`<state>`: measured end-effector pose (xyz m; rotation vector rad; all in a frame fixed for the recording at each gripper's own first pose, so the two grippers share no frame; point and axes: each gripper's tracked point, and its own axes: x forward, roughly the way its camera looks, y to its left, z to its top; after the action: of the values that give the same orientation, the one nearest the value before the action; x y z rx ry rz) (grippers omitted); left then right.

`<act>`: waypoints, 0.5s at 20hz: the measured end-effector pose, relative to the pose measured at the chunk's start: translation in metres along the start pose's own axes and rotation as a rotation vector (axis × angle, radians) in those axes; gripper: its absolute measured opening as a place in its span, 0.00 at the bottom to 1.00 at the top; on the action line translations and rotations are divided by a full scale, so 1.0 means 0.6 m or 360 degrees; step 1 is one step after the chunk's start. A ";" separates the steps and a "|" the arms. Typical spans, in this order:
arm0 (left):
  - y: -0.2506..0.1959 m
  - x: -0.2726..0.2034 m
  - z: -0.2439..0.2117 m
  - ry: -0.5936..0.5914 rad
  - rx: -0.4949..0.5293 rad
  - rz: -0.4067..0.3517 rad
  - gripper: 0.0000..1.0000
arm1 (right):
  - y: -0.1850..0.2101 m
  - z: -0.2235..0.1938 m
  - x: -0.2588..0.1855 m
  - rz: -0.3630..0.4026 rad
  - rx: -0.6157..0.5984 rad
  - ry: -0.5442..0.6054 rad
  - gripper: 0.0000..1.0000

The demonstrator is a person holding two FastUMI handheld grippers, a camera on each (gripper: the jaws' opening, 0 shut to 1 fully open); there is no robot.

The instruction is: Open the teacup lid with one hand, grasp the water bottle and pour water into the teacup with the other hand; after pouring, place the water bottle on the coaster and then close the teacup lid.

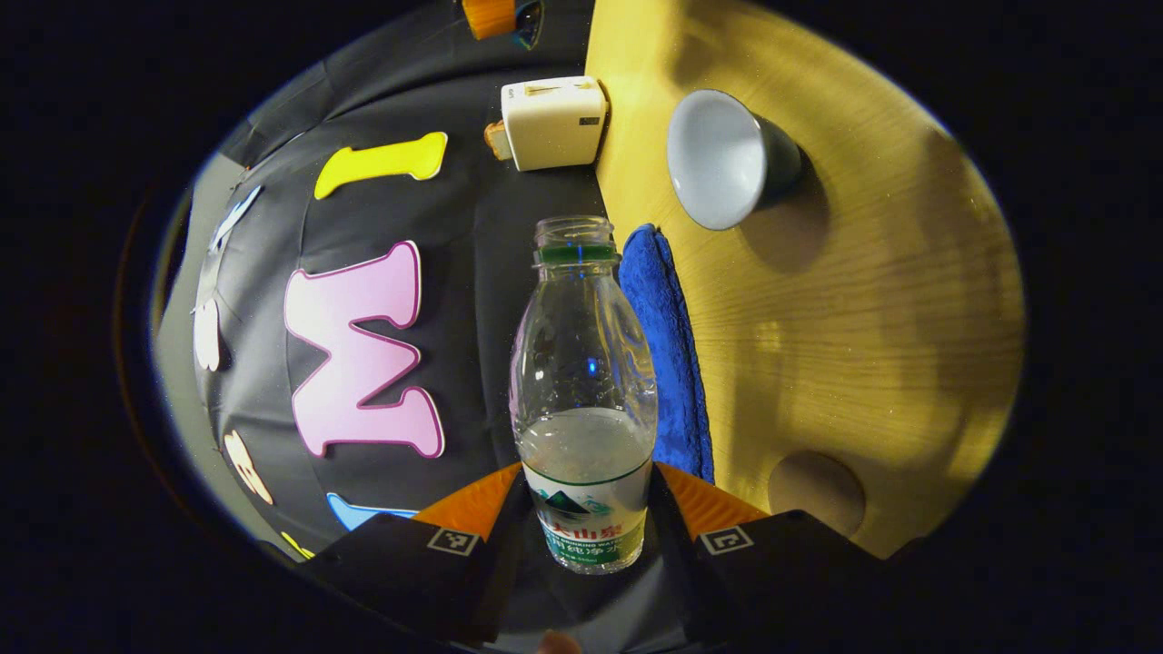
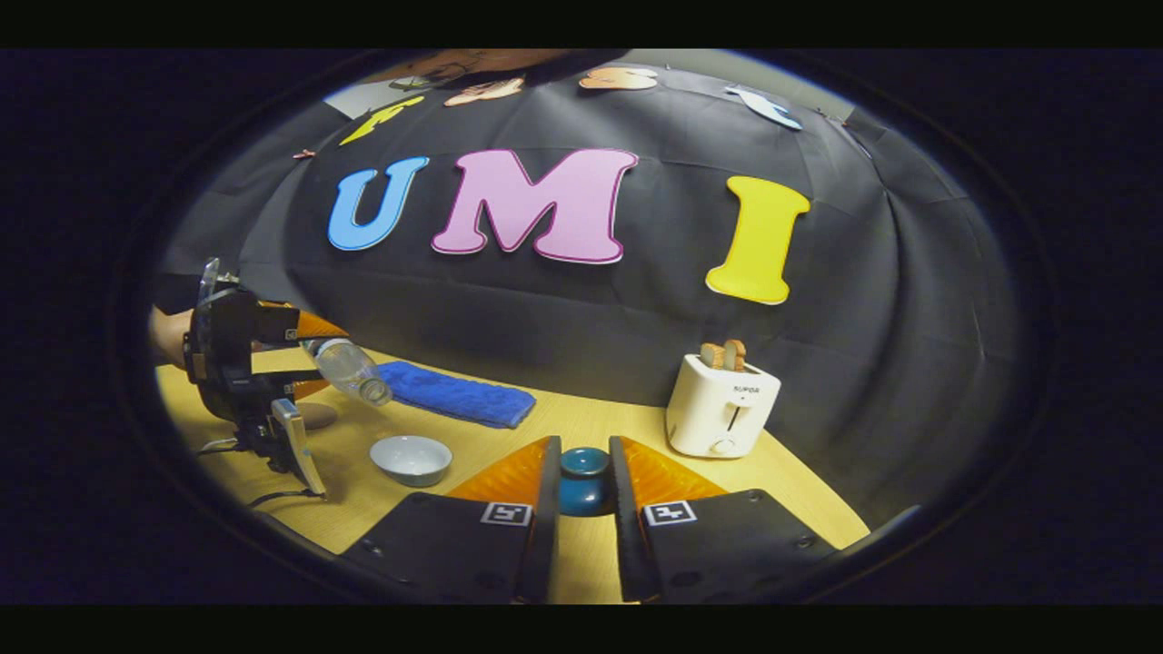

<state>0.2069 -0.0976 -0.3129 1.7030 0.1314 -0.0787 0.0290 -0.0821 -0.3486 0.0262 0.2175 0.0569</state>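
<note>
Bottle point(image 1: 586, 391) pinched by the left gripper point(image 1: 586, 509), tilted above the table point(image 1: 863, 345), mouth toward the open cup point(image 1: 727, 159), lid point(image 2: 584, 486) pinched by the right gripper point(image 2: 583, 495), towel point(image 1: 668, 354) at the back edge.

Teacup point(image 2: 411, 459), towel point(image 2: 454, 393), toaster point(image 2: 720, 407) on table point(image 2: 581, 422)

blue towel point(image 1: 668, 354), white toaster point(image 2: 720, 407), orange fingers point(image 2: 509, 477)

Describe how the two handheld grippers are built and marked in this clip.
Both the left gripper and the right gripper have black bodies, orange wedge-shaped fingers and a square black-and-white marker on each finger base. Seen from outside, the left gripper carries silver metal parts and thin trailing cables.
</note>
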 end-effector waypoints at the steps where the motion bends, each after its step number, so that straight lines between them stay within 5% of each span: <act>1: 0.000 0.000 0.000 -0.0008 0.0016 0.0006 0.73 | 0.000 -0.002 -0.001 -0.0002 0.0000 0.0002 0.35; 4: 0.001 -0.002 0.004 -0.0035 0.0054 0.0030 0.73 | -0.005 -0.003 -0.004 -0.0012 -0.0012 0.0005 0.24; 8: 0.002 -0.003 0.006 -0.0054 0.0108 0.0046 0.73 | -0.005 -0.002 -0.009 -0.0014 -0.0034 -0.0001 0.35; 9: 0.001 0.000 0.007 -0.0058 0.0125 0.0053 0.73 | -0.005 -0.001 -0.010 -0.0012 -0.0042 -0.0004 0.24; 10: 0.003 0.000 0.006 -0.0060 0.0141 0.0060 0.73 | -0.005 0.000 -0.012 -0.0013 -0.0047 -0.0004 0.35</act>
<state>0.2070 -0.1017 -0.3115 1.7910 0.0683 -0.0894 0.0224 -0.0854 -0.3471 -0.0043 0.2140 0.0520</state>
